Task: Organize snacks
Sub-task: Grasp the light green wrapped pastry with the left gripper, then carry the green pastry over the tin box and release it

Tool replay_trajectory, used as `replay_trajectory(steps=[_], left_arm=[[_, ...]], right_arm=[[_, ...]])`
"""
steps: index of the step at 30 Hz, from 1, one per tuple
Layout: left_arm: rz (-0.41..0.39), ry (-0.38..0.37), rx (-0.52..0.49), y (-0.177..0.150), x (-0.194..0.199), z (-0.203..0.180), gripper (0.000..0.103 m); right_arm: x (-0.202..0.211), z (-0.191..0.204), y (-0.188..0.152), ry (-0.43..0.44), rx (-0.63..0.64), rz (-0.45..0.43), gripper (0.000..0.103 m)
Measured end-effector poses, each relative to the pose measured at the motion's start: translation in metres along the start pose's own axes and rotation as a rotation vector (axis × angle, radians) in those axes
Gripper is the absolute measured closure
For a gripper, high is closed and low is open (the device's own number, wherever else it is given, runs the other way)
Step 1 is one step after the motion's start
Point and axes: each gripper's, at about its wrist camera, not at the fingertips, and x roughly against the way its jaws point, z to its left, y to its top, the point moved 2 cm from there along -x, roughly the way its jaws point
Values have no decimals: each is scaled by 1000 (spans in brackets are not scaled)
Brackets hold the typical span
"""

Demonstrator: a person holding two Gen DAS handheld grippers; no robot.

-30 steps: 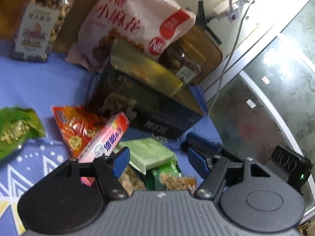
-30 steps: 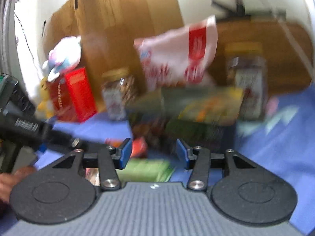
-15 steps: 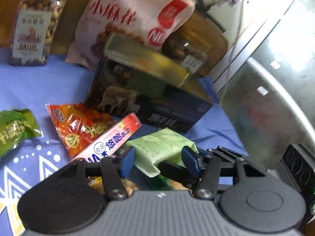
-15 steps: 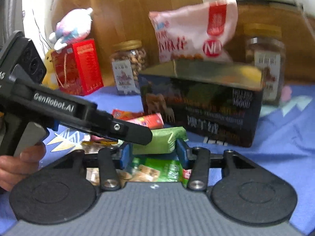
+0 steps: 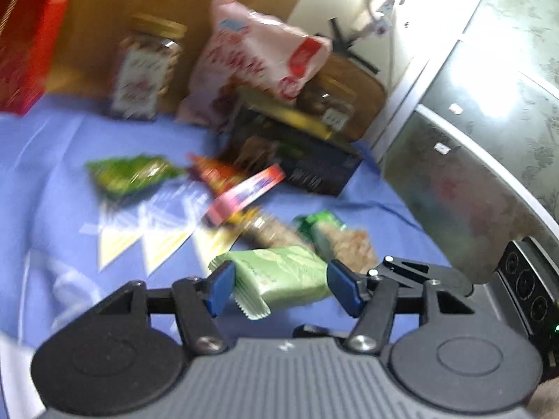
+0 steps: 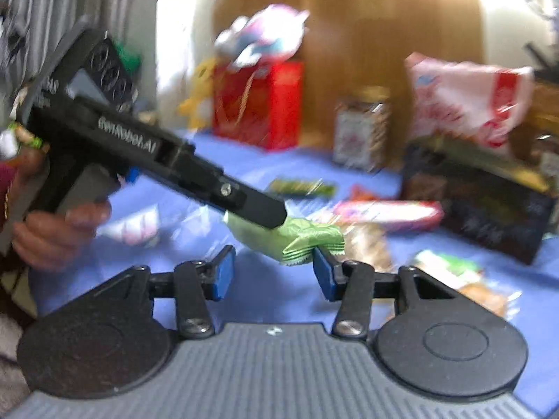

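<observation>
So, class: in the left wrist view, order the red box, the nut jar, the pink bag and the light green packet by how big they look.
1. Pink bag
2. Red box, cut off by the frame
3. Nut jar and light green packet: similar; the packet sits nearest the camera, so unsure.

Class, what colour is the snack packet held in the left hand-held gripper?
Pale green packet, clearest in the left wrist view, between the left hand-held gripper fingers.

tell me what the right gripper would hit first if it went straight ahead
Probably the light green snack packet held by the left gripper; its crimped end hangs just ahead of the open right gripper. Blur leaves depth unclear.
</observation>
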Motion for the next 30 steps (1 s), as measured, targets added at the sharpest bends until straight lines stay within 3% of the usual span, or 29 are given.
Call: replay_trajectory(steps=[4, 6, 11, 14, 17, 23, 30], left_arm=[[8, 9, 11, -5, 4, 5, 41], [-2, 2, 10, -3, 7, 7, 37], [1, -13, 39, 0, 7, 17, 39], [55, -2, 52, -6, -8, 19, 45], [60, 11, 31, -11, -14, 15, 53], [6, -21, 9, 11, -4, 4, 53], [-130, -20, -161, 84, -29, -37, 52]], right_arm=[[-12, 8, -6, -14, 27, 83, 50], [-13, 2, -5, -20, 1, 104, 40], [-15, -5, -5, -27, -37, 137, 38], [-21, 1, -2, -22, 0, 158, 38], [-26, 7, 2, 1, 29, 163, 51], [-20, 3, 12, -53, 63, 79, 57], [-7, -39, 52, -206, 93, -115, 57]])
